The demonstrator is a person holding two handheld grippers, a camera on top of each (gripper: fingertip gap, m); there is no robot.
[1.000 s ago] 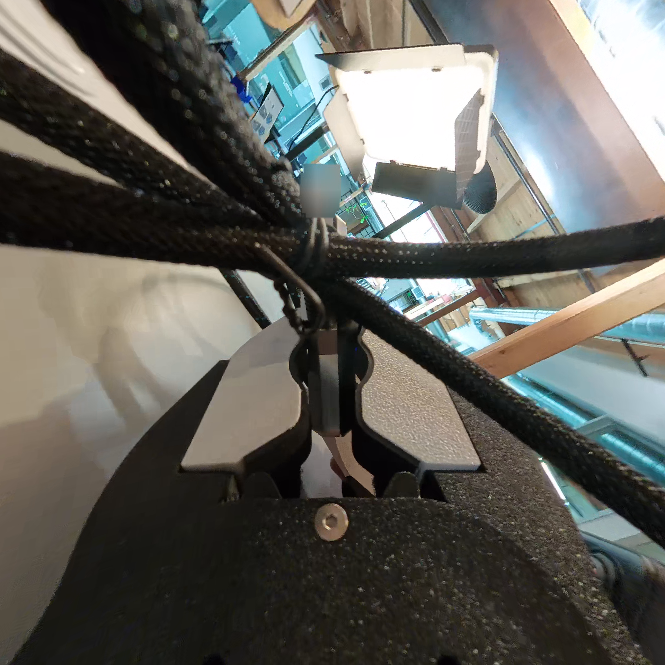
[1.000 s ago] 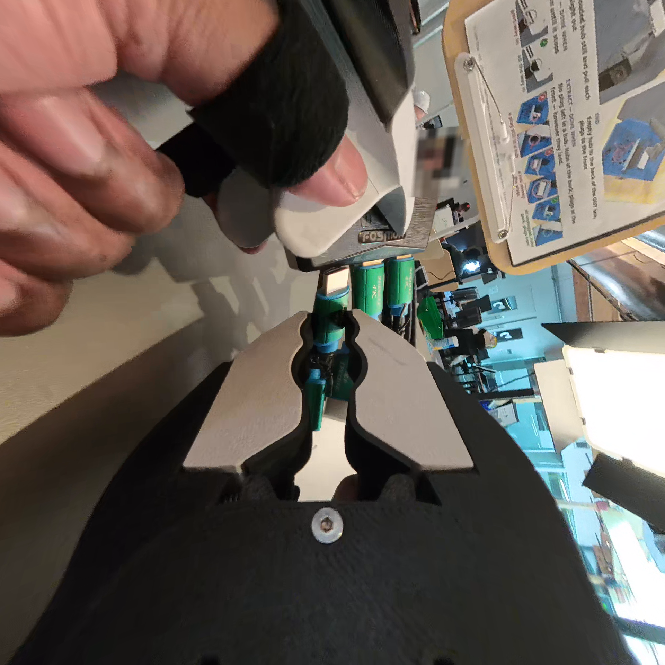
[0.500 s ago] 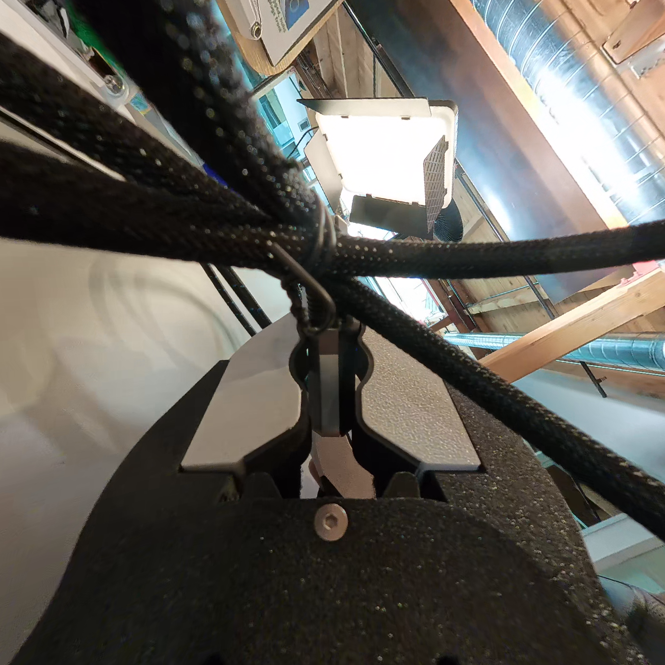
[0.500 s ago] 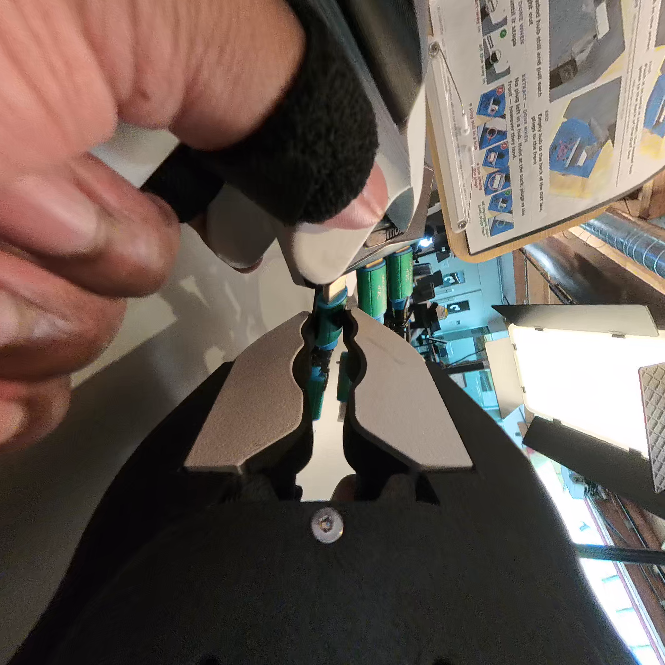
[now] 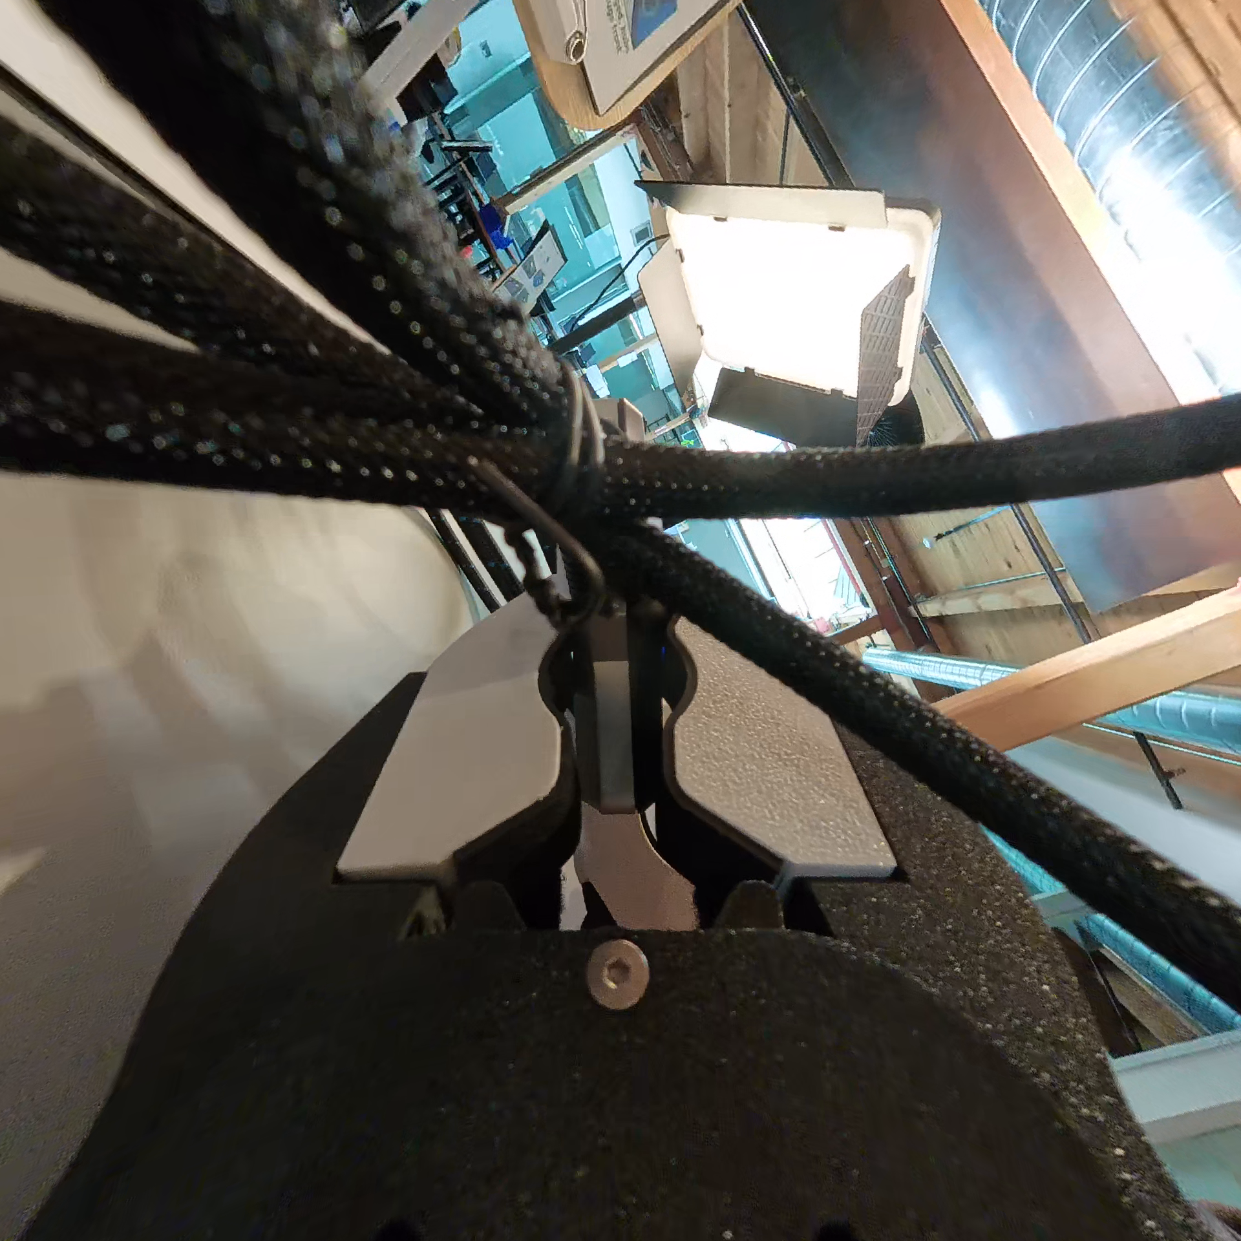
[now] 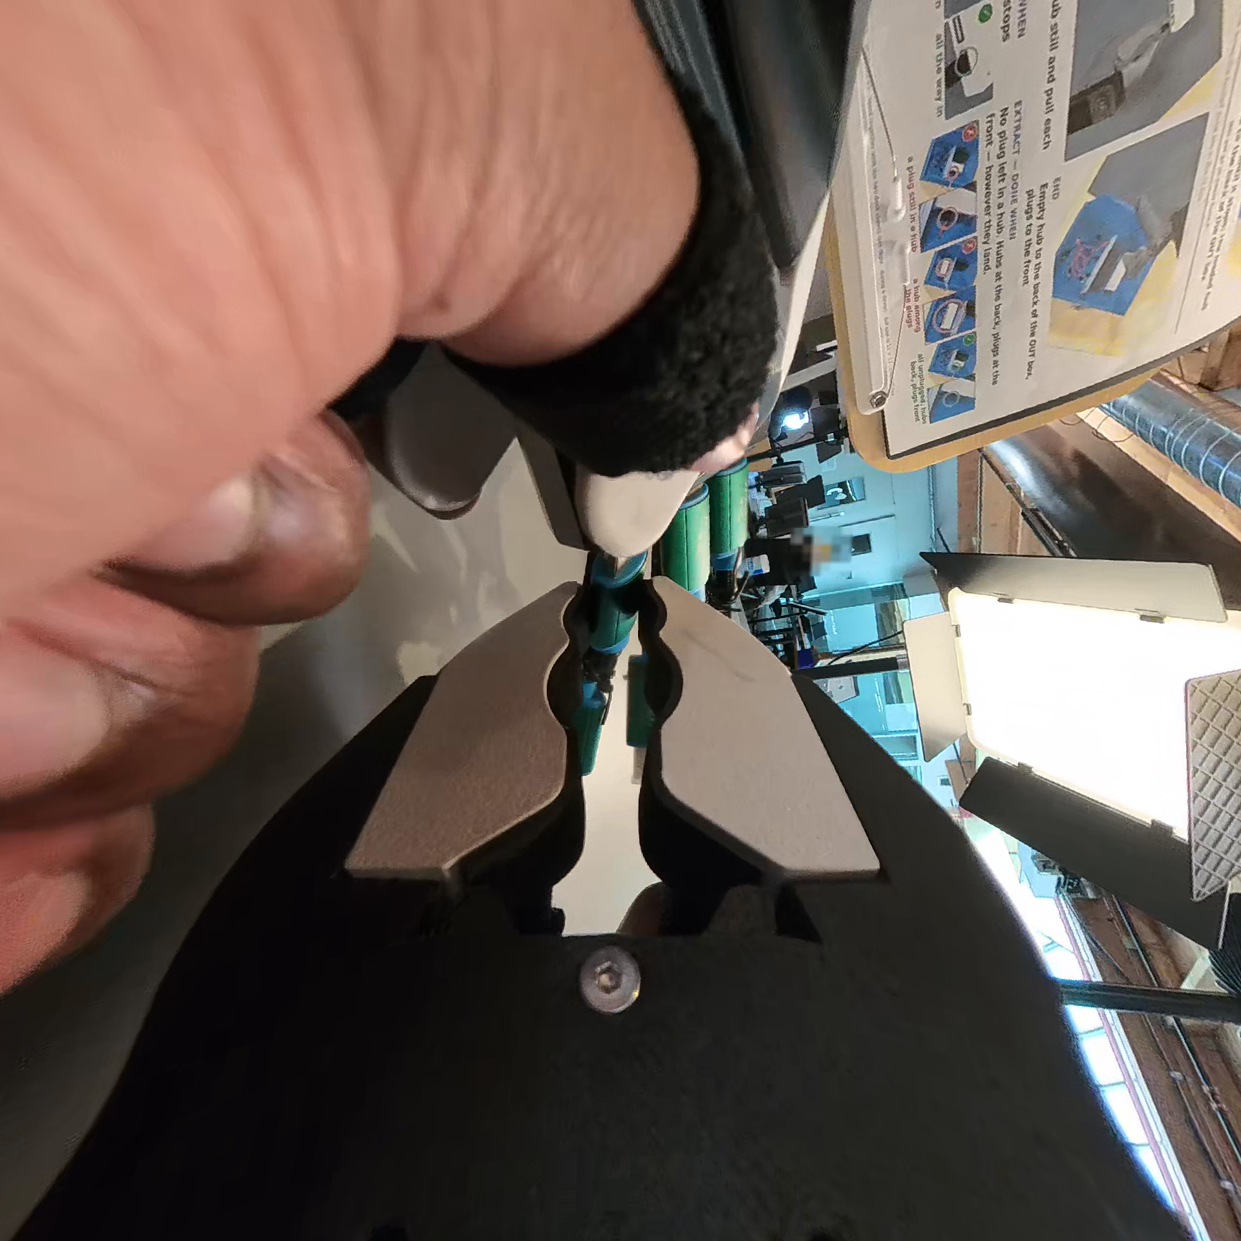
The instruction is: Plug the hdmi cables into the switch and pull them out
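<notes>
In the left wrist view my left gripper (image 5: 614, 621) is shut on a flat grey hub (image 5: 614, 732) seen edge on. Several black braided cables (image 5: 839, 712), bound by a thin tie (image 5: 577, 436), cross right in front of its fingertips. In the right wrist view my right gripper (image 6: 614, 594) is shut on a green and teal plug (image 6: 612, 621). The plug's tip meets the white fingertip (image 6: 628, 520) of the left gripper, which a person's hand (image 6: 302, 268) holds close above. Two more green plugs (image 6: 685, 544) stand side by side just right of it. The hub itself is mostly hidden in this view.
A bright light panel (image 5: 792, 295) hangs ahead and also shows in the right wrist view (image 6: 1074, 725). An instruction sheet on a wooden board (image 6: 1007, 201) is at the upper right. The pale tabletop (image 5: 201, 671) runs along the left. A wooden beam (image 5: 1108, 665) crosses at right.
Both views have swung. The plug in my right gripper has closed on the hub, so less of its metal tip shows. Both grippers stayed shut on their things.
</notes>
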